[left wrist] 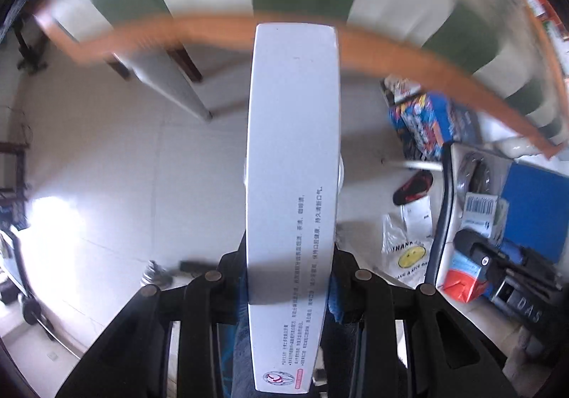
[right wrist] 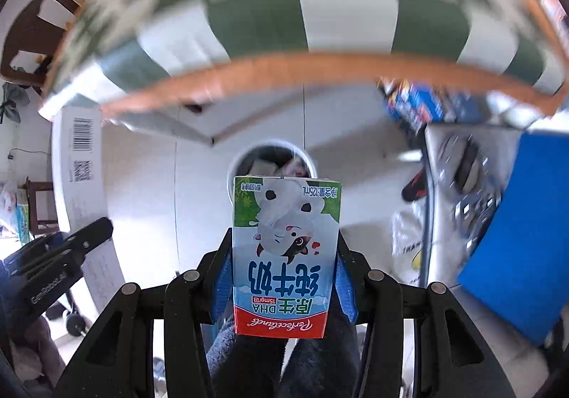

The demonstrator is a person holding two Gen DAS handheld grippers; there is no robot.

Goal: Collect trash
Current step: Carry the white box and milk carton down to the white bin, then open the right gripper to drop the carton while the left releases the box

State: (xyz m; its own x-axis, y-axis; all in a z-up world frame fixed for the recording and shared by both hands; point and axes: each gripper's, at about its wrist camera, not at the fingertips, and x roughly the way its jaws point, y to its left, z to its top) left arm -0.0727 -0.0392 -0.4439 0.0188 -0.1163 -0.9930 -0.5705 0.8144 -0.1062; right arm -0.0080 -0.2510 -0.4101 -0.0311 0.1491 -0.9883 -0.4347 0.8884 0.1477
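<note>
In the left wrist view my left gripper (left wrist: pixel 291 277) points down at the tiled floor, shut on a long white toothpaste box (left wrist: pixel 293 156) that runs out ahead between the fingers. Only a sliver of the white bin's rim (left wrist: pixel 340 172) shows behind the box. My right gripper (right wrist: pixel 284 255) is shut on a small blue, green and white milk carton (right wrist: pixel 284 255), its blue pads (right wrist: pixel 222 277) pressed against the carton's sides. Straight below the carton stands the round white bin (right wrist: pixel 234 163) with trash inside. The left gripper (right wrist: pixel 71 248) and its white box (right wrist: pixel 83 184) show at that view's left.
A table with a wooden edge (left wrist: pixel 220 31) and green-and-white checked cloth (right wrist: pixel 302 14) fills the top of both views. On the floor to the right lie a red-and-black slipper (left wrist: pixel 412 188), a smiley plastic bag (left wrist: pixel 405 248), a blue printed box (left wrist: pixel 426 124) and a cluttered crate (left wrist: pixel 498 248).
</note>
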